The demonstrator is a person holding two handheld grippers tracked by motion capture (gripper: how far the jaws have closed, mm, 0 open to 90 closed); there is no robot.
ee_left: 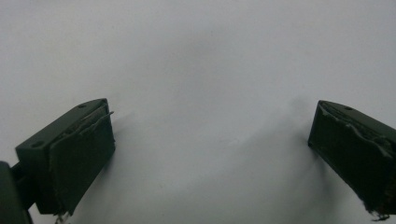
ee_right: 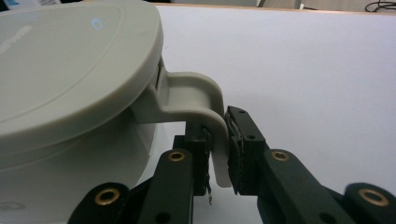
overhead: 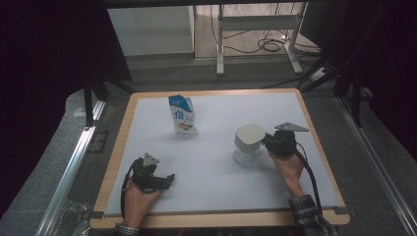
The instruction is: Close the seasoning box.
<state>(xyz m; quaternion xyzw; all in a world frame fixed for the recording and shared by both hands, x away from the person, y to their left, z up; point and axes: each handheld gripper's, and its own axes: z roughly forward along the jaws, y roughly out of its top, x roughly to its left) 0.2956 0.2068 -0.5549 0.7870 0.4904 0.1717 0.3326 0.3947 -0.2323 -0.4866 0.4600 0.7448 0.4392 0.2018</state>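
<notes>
A pale grey lidded jug [overhead: 248,141] stands right of the table's middle. Its curved handle [ee_right: 204,105] juts toward my right gripper [overhead: 271,143], whose jaws are shut on the handle's lower part [ee_right: 218,156]. The lid [ee_right: 60,70] is closed, and the jug looks slightly tilted. A blue and white drink pouch [overhead: 182,115] stands upright toward the back, left of centre. My left gripper [overhead: 167,179] rests low at the front left of the white mat; its two fingers [ee_left: 79,154] stand wide apart with bare mat between them.
The white mat [overhead: 216,196] covers a wood-rimmed table [overhead: 114,147]. Metal rails run along both sides of the table on the floor. A desk frame and cables [overhead: 265,44] lie beyond the far edge.
</notes>
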